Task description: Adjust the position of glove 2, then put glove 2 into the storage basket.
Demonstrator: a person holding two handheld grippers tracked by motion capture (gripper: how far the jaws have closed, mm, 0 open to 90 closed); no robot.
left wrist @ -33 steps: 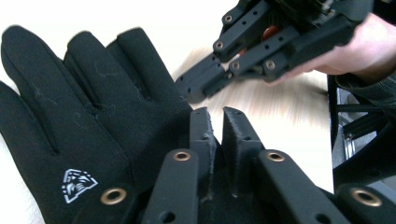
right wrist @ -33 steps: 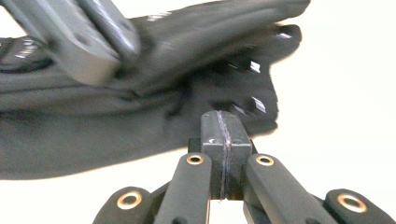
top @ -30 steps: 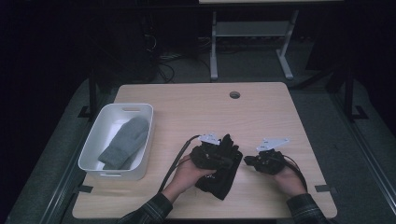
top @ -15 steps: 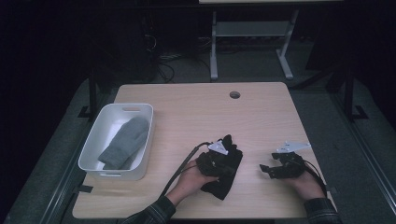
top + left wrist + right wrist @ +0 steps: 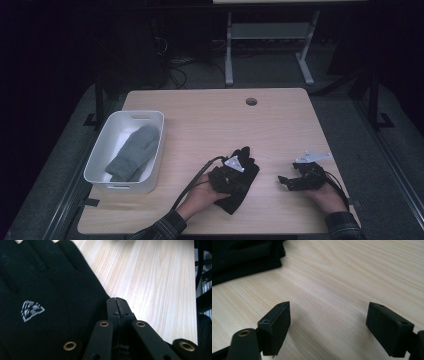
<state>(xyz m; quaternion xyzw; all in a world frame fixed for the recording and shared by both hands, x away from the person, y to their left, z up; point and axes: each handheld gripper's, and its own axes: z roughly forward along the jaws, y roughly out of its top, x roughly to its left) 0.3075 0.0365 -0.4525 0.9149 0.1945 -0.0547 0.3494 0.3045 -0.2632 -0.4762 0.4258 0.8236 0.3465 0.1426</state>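
I'm looking down on a pale wooden table (image 5: 210,125) with fine straight grain and a round cable hole (image 5: 251,101) near its far edge; it stands on grey carpet in a very dark room, with a tangle of cables (image 5: 175,65) and the pale frame of another desk (image 5: 265,45) beyond it. At the table's left sits a white tub (image 5: 100,162) with a grey mitten (image 5: 132,152) lying inside. My left gripper (image 5: 117,305) is at the near middle of the table, its jaws pressed tight together on the edge of a black glove (image 5: 47,302) that lies flat on the wood and bears a small silver emblem (image 5: 32,310). My right gripper (image 5: 328,327) rests low over bare wood to the right, well apart from the glove, its jaws spread wide with nothing between them. A dark fold at the top left of the right gripper view is probably the glove's edge, though I can't be sure.
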